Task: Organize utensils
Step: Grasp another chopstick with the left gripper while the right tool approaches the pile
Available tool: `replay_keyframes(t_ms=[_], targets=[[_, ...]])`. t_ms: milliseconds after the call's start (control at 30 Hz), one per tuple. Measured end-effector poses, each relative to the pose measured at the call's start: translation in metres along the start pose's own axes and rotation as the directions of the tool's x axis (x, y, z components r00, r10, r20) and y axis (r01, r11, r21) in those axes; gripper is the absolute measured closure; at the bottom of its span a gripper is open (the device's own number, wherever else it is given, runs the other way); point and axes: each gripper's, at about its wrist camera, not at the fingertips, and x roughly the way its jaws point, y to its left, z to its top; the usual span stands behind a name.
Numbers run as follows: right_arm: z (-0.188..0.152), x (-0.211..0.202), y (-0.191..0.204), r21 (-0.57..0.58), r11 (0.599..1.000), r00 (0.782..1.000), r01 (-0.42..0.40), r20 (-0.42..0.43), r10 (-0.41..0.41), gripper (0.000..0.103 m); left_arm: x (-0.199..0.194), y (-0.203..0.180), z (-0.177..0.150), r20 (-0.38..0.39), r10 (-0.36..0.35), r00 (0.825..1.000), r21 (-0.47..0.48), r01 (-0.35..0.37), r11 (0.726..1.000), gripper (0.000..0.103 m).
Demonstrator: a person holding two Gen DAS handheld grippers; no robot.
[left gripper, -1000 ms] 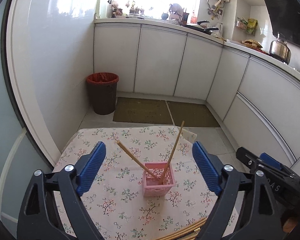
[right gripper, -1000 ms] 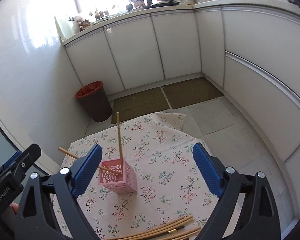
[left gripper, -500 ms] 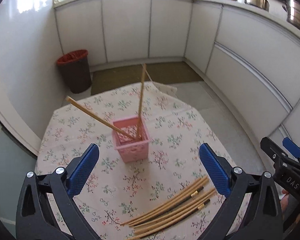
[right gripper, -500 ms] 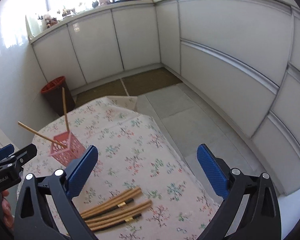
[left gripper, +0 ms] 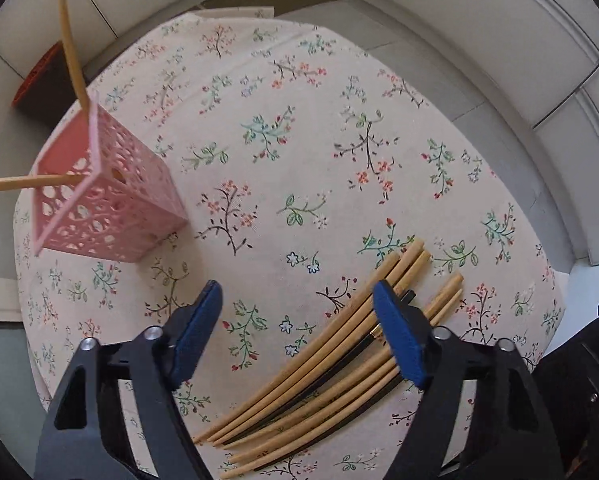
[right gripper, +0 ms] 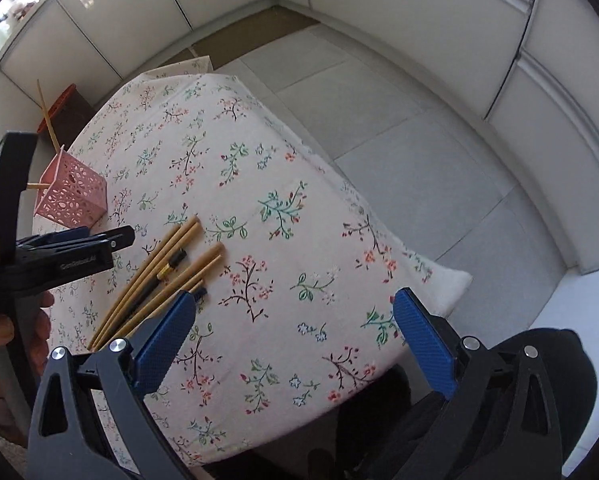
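Observation:
A pink perforated basket (left gripper: pixel 107 204) stands on the floral tablecloth (left gripper: pixel 299 140) with two chopsticks leaning out of it. Several loose chopsticks (left gripper: pixel 331 364), pale wood and dark, lie in a pile near the table's front. My left gripper (left gripper: pixel 297 300) points down over that pile. Its jaws are closing; the pile's left part lies below the gap, the right finger (left gripper: pixel 399 340) overlaps it, and no pad presses on anything. In the right wrist view the left gripper (right gripper: pixel 115 240) hovers over the chopsticks (right gripper: pixel 167 272) near the basket (right gripper: pixel 73 196). My right gripper (right gripper: pixel 295 300) is open over bare cloth.
A dark bin with a red rim (left gripper: pixel 39 84) stands on the floor behind the basket. White cabinets (right gripper: pixel 419 8) ring the room, with tiled floor (right gripper: pixel 399 120) beyond the table's right edge. A person's hand (right gripper: pixel 3 340) holds the left gripper.
Both grippers have tipped downward and sunk toward the table. The left one now hangs close over the chopstick pile with its jaws narrower than half a second ago.

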Motion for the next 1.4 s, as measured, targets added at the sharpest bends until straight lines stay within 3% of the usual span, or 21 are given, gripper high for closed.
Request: replay_keyframes(t_ms=[67, 400, 533, 667, 867, 900, 933, 967, 1133, 1267, 1400], targets=[[-0.001, 0.003, -0.002, 0.017, 1.0, 1.0, -0.008, -0.022, 0.009, 0.007, 0.012, -0.002, 0.001, -0.036, 0.002, 0.999, 0.009, -0.001, 1.0, 0.047], [0.001, 0.012, -0.007, 0.038, 0.999, 0.998, -0.009, -0.067, 0.012, 0.007, 0.03, -0.008, 0.012, -0.059, 0.011, 0.998, 0.044, -0.008, 0.999, 0.049], [0.004, 0.012, -0.008, 0.045, 0.999, 0.998, -0.012, -0.062, 0.015, 0.007, 0.024, -0.001, 0.017, -0.046, -0.02, 0.999, 0.021, 0.021, 1.0, 0.048], [0.003, 0.014, -0.009, 0.048, 0.999, 0.997, -0.016, -0.075, 0.02, 0.007, 0.011, 0.001, 0.02, -0.018, -0.05, 0.999, 0.036, 0.051, 0.998, 0.039], [0.003, 0.015, -0.01, 0.053, 0.998, 0.997, -0.018, -0.08, 0.023, 0.007, 0.034, -0.007, 0.02, -0.073, 0.0, 0.997, 0.079, 0.006, 0.997, 0.04], [0.003, 0.015, -0.01, 0.055, 0.998, 0.997, -0.018, -0.078, 0.022, 0.007, 0.035, -0.004, 0.021, -0.05, -0.001, 0.999, 0.063, 0.005, 0.998, 0.04], [0.003, 0.015, -0.011, 0.058, 0.998, 0.997, -0.017, -0.077, 0.022, 0.007, 0.038, -0.002, 0.022, -0.054, -0.002, 0.999, 0.056, 0.005, 0.998, 0.044], [0.004, 0.015, -0.011, 0.062, 0.998, 0.997, -0.017, -0.078, 0.021, 0.007, 0.044, 0.002, 0.024, -0.077, -0.004, 0.997, 0.042, 0.008, 0.999, 0.054], [0.006, 0.021, -0.009, 0.076, 0.997, 0.995, -0.017, -0.094, 0.025, 0.007, 0.044, 0.021, 0.023, -0.058, -0.053, 0.997, 0.005, 0.054, 0.999, 0.062], [0.013, 0.028, -0.005, 0.112, 0.993, 0.993, -0.036, -0.109, 0.048, 0.007, 0.039, 0.048, 0.012, -0.031, -0.023, 0.999, -0.004, 0.023, 1.0, 0.09], [0.028, 0.035, 0.011, 0.133, 0.989, 0.991, -0.071, -0.104, 0.085, 0.007, 0.027, 0.077, -0.002, 0.019, 0.006, 1.0, -0.033, -0.005, 0.999, 0.094]])
